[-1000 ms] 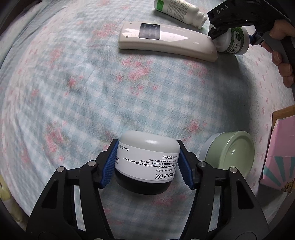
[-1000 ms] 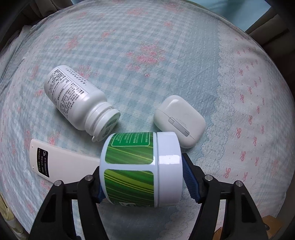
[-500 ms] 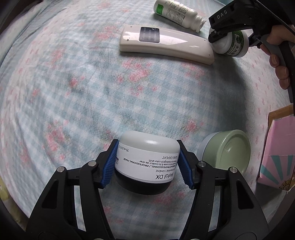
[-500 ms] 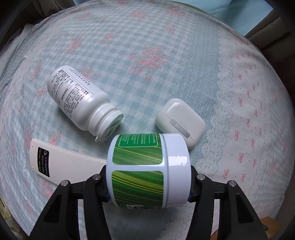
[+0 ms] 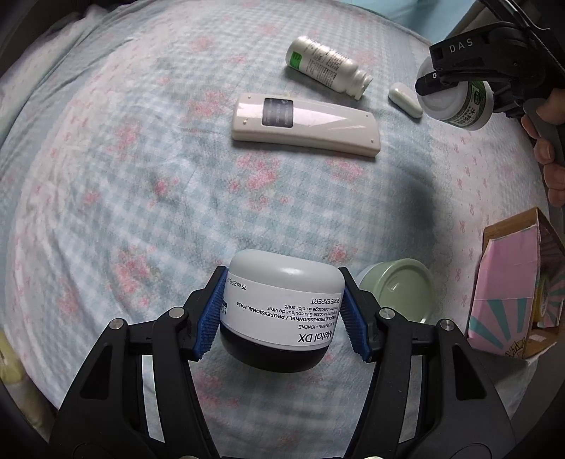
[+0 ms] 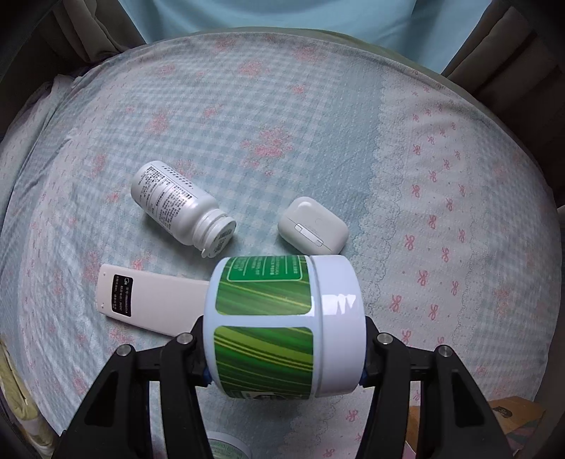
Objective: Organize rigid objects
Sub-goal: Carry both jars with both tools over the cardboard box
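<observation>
Rigid objects on view: seven, plus one box. Two are held. The mask jar [image 5: 282, 310], white with a dark base, is clamped between the blue pads of the left gripper [image 5: 284, 312] and held above the cloth. The green-label jar [image 6: 282, 326] lies on its side between the jaws of the right gripper [image 6: 284, 347], pressed at base and lid and clear of the surface; a hand [image 5: 545, 155] on that tool shows at the right edge of the left wrist view.

Lying on the cloth: one white pill bottle [image 6: 180, 204] on its side, cap toward the camera; one cream remote control [image 5: 305, 125] lying flat, near the bottle's cap; one white earbud case [image 6: 312, 231], just right of the bottle; one pale green round tin [image 5: 397, 289], below and right of the mask jar. One further round lid [image 6: 227, 448] shows only in part at the bottom of the right wrist view; what it is I cannot tell.

One pink cardboard box [image 5: 508, 289] stands at the right edge, open at the top.

Surface: blue-and-white checked bedcover [image 5: 141, 176] with pink flower print, with a lace-pattern band along its right side. Light blue wall [image 6: 317, 17] behind.

Open room: the left and far parts of the cover are bare.
</observation>
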`<state>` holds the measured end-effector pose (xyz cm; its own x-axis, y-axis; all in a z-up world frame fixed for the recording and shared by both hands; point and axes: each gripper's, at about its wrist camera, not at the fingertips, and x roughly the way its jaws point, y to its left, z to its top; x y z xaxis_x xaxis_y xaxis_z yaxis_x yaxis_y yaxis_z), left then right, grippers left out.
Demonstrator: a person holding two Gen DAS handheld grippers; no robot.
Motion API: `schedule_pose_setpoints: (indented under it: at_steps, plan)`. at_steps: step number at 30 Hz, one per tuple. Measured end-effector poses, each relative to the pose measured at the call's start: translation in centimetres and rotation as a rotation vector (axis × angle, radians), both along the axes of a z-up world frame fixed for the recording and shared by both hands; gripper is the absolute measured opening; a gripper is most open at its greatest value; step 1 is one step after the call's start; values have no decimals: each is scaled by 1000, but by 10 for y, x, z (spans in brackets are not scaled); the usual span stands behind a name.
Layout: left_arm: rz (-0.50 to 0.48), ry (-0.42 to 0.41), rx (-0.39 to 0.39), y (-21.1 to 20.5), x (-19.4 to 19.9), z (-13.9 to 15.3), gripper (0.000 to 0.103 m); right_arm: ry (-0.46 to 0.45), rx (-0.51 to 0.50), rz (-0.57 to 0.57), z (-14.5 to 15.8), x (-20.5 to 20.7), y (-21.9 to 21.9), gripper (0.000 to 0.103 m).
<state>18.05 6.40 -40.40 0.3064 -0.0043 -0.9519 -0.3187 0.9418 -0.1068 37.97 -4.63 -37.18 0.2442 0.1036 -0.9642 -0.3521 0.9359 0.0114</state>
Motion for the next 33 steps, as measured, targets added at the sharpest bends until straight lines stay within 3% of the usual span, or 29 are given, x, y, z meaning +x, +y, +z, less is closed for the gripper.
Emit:
schedule_pose_setpoints:
  at_steps: [9, 18, 25, 33]
  plan:
    - [-136, -87, 22, -14, 4, 74, 57, -74, 82, -43, 92, -42, -47, 52]
    - [-387, -192, 8, -85, 17, 159, 57, -153, 128, -210, 170, -91, -160, 52]
    - [-551, -266, -31, -171, 33, 193, 57, -197, 103, -410, 197, -140, -276, 52]
    - [-695, -249, -101, -278, 42, 186, 57, -170, 78, -618, 182, -181, -392, 52]
